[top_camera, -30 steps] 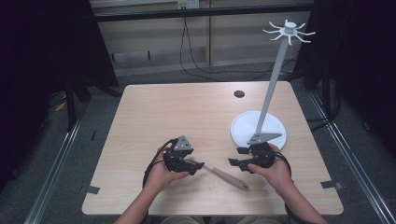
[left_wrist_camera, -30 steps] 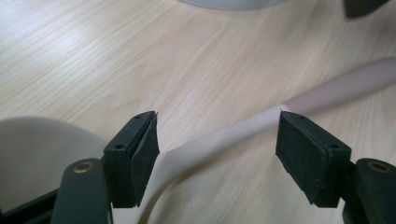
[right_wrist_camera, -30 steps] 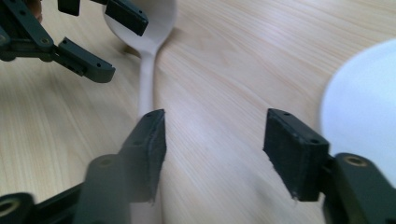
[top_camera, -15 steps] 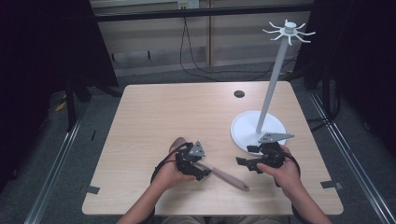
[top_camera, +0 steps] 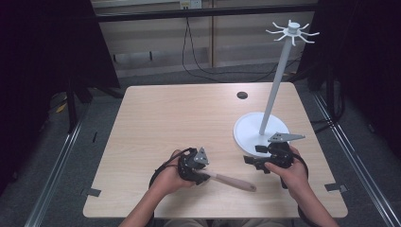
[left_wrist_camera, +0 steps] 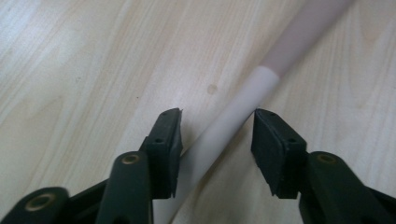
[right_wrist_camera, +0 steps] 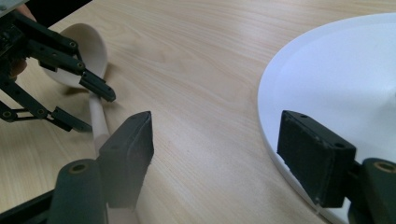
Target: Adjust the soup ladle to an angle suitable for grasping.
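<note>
Closing in on the ladle [left_wrist_camera: 224,126] over the last half second, left gripper [top_camera: 201,173] jaws now straddling its pale handle, pads [left_wrist_camera: 166,140] not yet pressing. Lying flat on the table [top_camera: 175,113], bowl of the ladle just behind the left gripper, wooden end pointing toward the right gripper [top_camera: 253,163]. Hovering open and empty, right gripper, just beside the white stand base [right_wrist_camera: 336,79].

Wooden table [top_camera: 179,118]: ladle [top_camera: 231,181], white stand [top_camera: 261,132]
</note>
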`<action>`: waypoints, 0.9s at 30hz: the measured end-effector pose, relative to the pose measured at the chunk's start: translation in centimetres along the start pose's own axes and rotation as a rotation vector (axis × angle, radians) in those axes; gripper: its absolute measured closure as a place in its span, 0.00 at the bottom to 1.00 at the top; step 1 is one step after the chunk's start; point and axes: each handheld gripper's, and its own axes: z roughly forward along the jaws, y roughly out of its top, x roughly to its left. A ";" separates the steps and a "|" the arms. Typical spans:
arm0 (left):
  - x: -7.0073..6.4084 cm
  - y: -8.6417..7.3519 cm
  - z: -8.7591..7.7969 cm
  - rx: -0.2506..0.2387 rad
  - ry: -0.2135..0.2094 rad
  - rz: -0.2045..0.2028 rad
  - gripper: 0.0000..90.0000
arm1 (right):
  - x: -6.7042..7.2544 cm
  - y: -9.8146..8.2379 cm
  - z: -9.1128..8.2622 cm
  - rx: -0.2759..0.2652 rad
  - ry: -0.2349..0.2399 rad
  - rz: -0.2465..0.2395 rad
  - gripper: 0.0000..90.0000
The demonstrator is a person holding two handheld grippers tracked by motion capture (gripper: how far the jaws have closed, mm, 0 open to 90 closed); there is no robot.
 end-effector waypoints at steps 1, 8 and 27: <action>0.0 0.0 0.0 0.000 0.000 0.000 0.64 | 0.0 0.0 0.0 0.000 0.000 0.000 0.29; 0.3 -0.2 -0.6 0.073 0.017 -0.062 0.85 | -0.2 0.2 -0.4 -0.013 -0.018 0.006 0.26; 1.5 -0.2 -4.7 -0.348 0.091 -0.287 0.87 | 2.8 1.8 0.7 -0.136 0.069 0.004 0.27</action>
